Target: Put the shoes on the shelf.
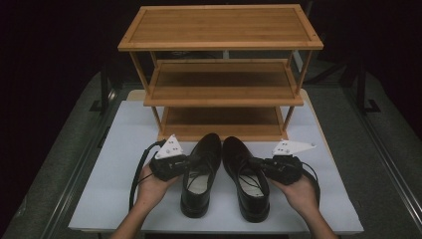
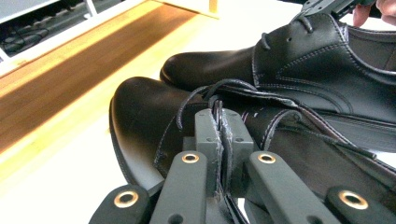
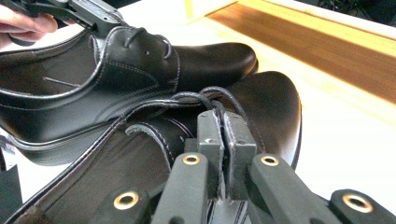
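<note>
Two tools clamped: left tool (image 2: 219,135) on left shoe (image 1: 200,172), right tool (image 3: 225,140) on right shoe (image 1: 247,177); pinched leather hidden.

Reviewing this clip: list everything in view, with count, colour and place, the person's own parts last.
Black leather lace-up shoes: two, black, side by side on the sheet, toes toward the rack; left shoe, right shoe.
Three-tier bamboo shoe rack: one, light brown, at the far end of the table, shelves bare.
White table sheet: one, white, under shoes and rack.
Hands: two; left hand, right hand.
Claws: two, black; left claw shut on the left shoe's edge, right claw shut on the right shoe's edge.
</note>
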`<state>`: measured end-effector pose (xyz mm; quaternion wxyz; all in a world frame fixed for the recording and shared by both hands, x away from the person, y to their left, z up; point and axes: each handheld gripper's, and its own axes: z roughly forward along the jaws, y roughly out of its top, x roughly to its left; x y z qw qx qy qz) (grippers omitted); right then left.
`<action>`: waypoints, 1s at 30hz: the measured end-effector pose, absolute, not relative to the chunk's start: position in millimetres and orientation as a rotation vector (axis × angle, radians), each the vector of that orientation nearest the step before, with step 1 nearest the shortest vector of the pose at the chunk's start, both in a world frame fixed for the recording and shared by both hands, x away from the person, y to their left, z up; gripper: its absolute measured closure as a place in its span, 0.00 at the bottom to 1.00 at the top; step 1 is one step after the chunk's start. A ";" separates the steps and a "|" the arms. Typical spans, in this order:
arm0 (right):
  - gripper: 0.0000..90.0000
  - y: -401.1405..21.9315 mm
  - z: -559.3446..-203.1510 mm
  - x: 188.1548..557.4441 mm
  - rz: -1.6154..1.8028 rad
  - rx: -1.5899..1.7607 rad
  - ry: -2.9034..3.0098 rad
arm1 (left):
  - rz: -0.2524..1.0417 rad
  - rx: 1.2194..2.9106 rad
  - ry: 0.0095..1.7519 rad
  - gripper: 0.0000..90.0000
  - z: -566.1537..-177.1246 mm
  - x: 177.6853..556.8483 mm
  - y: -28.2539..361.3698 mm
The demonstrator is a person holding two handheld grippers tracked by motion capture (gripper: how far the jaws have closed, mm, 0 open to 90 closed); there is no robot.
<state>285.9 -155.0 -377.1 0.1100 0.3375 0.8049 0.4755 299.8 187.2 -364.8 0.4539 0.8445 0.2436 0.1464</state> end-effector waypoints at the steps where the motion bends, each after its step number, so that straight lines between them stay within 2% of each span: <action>1: 0.97 -155.0 -377.1 285.9 1.398 0.992 2.366 | 0.361 2.084 0.601 0.97 -364.8 299.8 187.2; 11: 0.97 -159.3 -368.1 295.0 1.401 1.015 2.308 | 0.381 2.076 0.615 0.97 -356.4 305.6 190.1; 17: 0.97 -158.9 -363.0 312.7 1.388 1.025 2.282 | 0.413 2.059 0.637 0.97 -352.9 316.5 189.7; 30: 0.96 -150.7 -357.0 350.5 1.331 1.041 2.258 | 0.470 2.010 0.706 0.97 -355.9 355.4 190.0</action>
